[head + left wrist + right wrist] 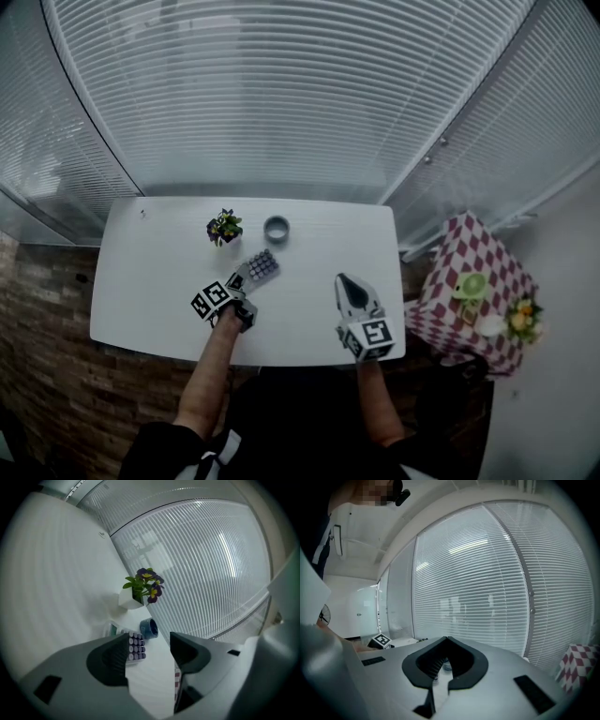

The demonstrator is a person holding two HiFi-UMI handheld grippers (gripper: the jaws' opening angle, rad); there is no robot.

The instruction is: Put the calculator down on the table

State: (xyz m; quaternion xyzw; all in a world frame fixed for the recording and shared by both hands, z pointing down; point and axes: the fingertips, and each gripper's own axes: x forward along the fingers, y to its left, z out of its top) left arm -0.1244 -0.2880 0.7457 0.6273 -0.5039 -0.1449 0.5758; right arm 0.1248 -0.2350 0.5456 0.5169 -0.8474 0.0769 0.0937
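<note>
The grey calculator lies flat on the white table, free of both grippers. In the left gripper view the calculator shows its purple keys just beyond the jaws, partly hidden behind the left jaw. My left gripper hovers just short of the calculator's near end, and nothing sits between its wide-open jaws. My right gripper rests over the table's front right, shut on nothing, with its fingertips meeting.
A small potted plant with purple flowers and a blue-grey tape roll stand behind the calculator. Window blinds close off the far side. A red-checked side table with several small items sits at the right.
</note>
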